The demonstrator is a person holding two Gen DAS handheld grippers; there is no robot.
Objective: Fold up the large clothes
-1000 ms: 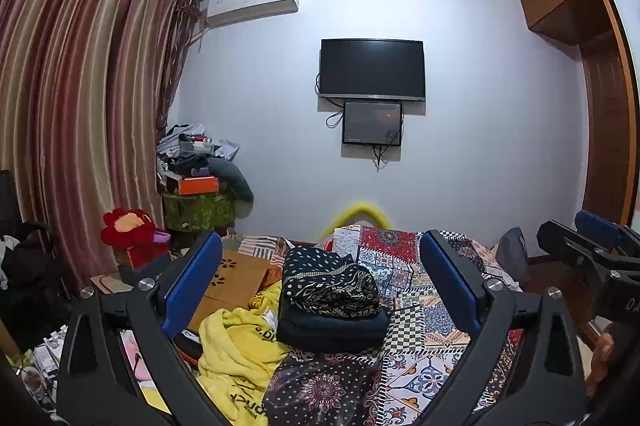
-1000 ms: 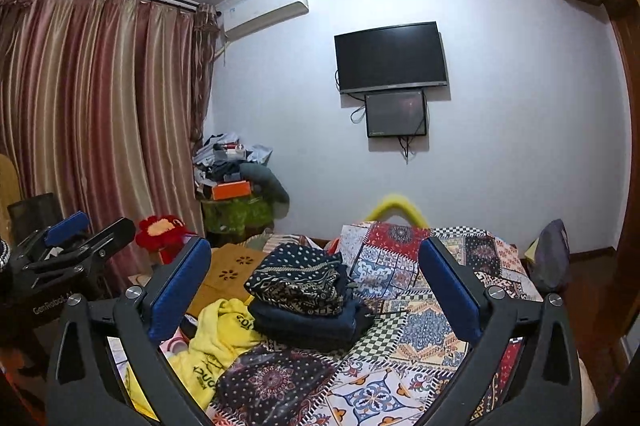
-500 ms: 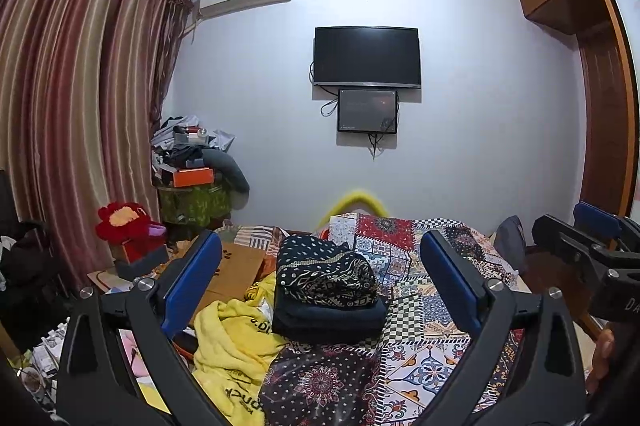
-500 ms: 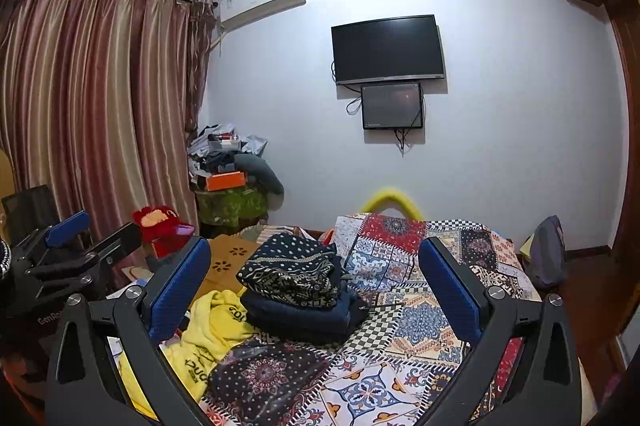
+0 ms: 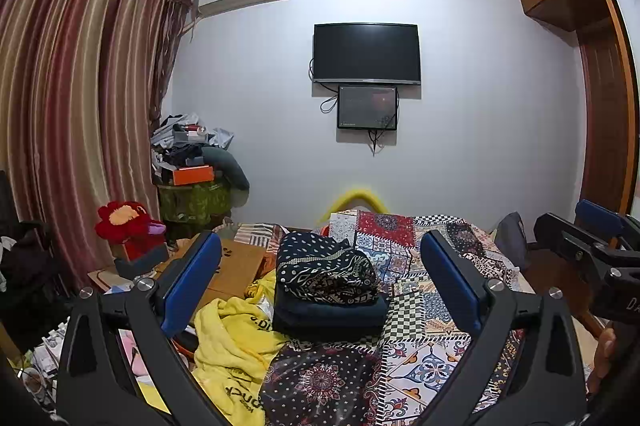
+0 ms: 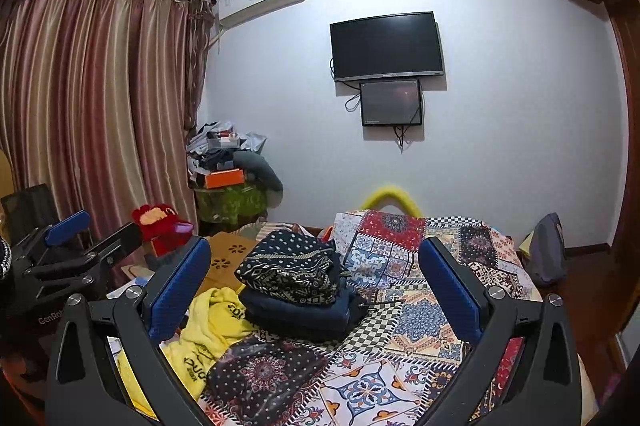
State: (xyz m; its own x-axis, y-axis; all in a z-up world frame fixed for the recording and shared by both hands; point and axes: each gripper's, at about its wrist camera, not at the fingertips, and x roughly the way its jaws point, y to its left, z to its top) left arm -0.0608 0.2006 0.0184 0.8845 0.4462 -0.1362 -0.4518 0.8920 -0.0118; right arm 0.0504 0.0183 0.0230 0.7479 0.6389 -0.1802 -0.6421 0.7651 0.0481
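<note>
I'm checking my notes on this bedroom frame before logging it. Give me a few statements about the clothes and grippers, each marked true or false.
1. Both the left gripper and the right gripper are open and empty. True.
2. The yellow garment is folded on top of the stack. False: it lies crumpled beside the folded stack.
3. A patterned dark garment tops the stack. True.
4. The wall TV shows a bright picture. False: its screen is dark.

folded stack (image 5: 328,290) on the bed (image 5: 432,366), loose garment (image 5: 236,346) just left of it, tv (image 5: 366,53) on wall behind
</note>
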